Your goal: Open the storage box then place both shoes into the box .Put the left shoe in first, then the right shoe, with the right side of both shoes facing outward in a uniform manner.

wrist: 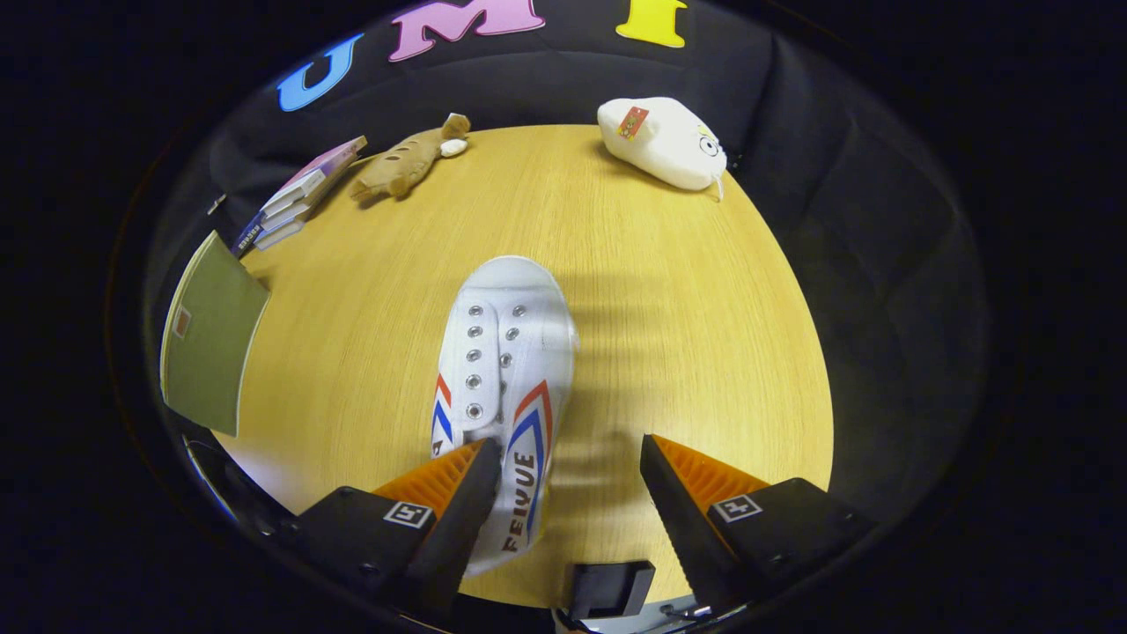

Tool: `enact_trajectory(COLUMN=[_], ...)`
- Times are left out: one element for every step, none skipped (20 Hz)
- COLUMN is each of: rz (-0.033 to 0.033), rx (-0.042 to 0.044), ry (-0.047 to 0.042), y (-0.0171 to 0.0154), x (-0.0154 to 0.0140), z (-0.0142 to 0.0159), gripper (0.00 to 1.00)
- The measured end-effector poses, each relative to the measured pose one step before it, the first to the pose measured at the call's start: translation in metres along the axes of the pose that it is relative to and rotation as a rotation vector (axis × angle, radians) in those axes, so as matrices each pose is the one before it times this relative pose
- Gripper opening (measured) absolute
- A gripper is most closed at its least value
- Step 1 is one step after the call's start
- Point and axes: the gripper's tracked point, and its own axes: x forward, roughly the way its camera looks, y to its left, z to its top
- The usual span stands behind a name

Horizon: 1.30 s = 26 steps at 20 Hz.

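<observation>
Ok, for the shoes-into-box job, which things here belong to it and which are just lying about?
Belongs to the job:
- white shoe, toe pointing away, its rear between the open fingers
- tool, open, left finger over the shoe's edge, right finger apart from it

Just lying about:
- brown plush toy
- white plush toy
- stack of books
- green book
- wooden table

My gripper (570, 458) points toward 12 o'clock, tilted down. Jaws stand wide apart, nothing pressed between them. Left finger at 7 o'clock, right finger at 5 o'clock, ribbed inner faces turned toward each other. Both tips level with one another.
</observation>
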Motion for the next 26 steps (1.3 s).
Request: enact_trajectory(rz=[0.00453, 0.01755, 0.01649, 0.0171, 0.02039, 0.01364, 0.00144, -0.00632, -0.00718, -0.01092, -0.01304, -0.01369, -0.01485, -0.0121, -0.00798, -0.00272, 0.00093, 0.00003, 0.00089, -0.00082, -0.00257, 0.00077, 0.00579, 0.00958, 0.01279, 0.01766], rx=[0.00151, 0.00489, 0.01142, 0.01377, 0.01943, 0.02867, 0.02025, 0.00423, 0.00334, 0.00227, 0.00519, 0.01698, 0.01891, 0.00403, 0.00204, 0.0122, 0.02157, 0.02811, 0.02417, 0.01092, 0.00519, 0.00671, 0.01182, 0.0154, 0.01577, 0.01335], ry=[0.01288, 0.00452, -0.00601, 0.01034, 0.00927, 0.00438, 0.00735, -0.00376, 0.00582, 0.00345, 0.00365, -0.00104, -0.0028, -0.00058, -0.00116, 0.00221, 0.00276, -0.00261, -0.00047, -0.00846, -0.01471, -0.01836, -0.01221, -0.01023, -0.00825, -0.00945], y=[0.00063, 0.00316, 0.00388, 0.00418, 0.0044, 0.0046, 0.0018, -0.00054, 0.00026, -0.00133, -0.00126, -0.00216, -0.00163, 0.00048, 0.00034, 0.00212, 0.00345, 0.00442, 0.00527, 0.00707, 0.01025, 0.01187, 0.01256, 0.0147, 0.017, 0.01824], x=[0.00432, 0.00094, 0.00196, 0.00179, 0.00011, 0.00111, 0.00111, -0.00216, 0.00227, -0.00257, 0.00258, 0.00037, -0.00075, -0.00148, -0.00009, -0.00275, -0.00212, -0.00345, -0.00564, -0.0046, -0.00784, -0.00955, -0.00951, -0.00974, -0.01082, -0.01019], z=[-0.00152, 0.00133, 0.00286, -0.0003, -0.00196, 0.00061, -0.00163, 0.00283, -0.00249, 0.00033, 0.00123, 0.00127, 0.00127, -0.00046, 0.0003, -0.00033, -0.00014, 0.0016, -0.00055, 0.00153, 0.00197, 0.00202, 0.00035, 0.00018, -0.00009, -0.00059], gripper=[0.99, 0.99, 0.94, 0.88, 0.75, 0.7, 0.5, 0.4, 0.39, 0.37, 0.31, 0.31, 0.18, 0.15, 0.08, 0.07, 0.07, 0.07, 0.06, 0.06, 0.06, 0.06, 0.06, 0.06, 0.06, 0.06])
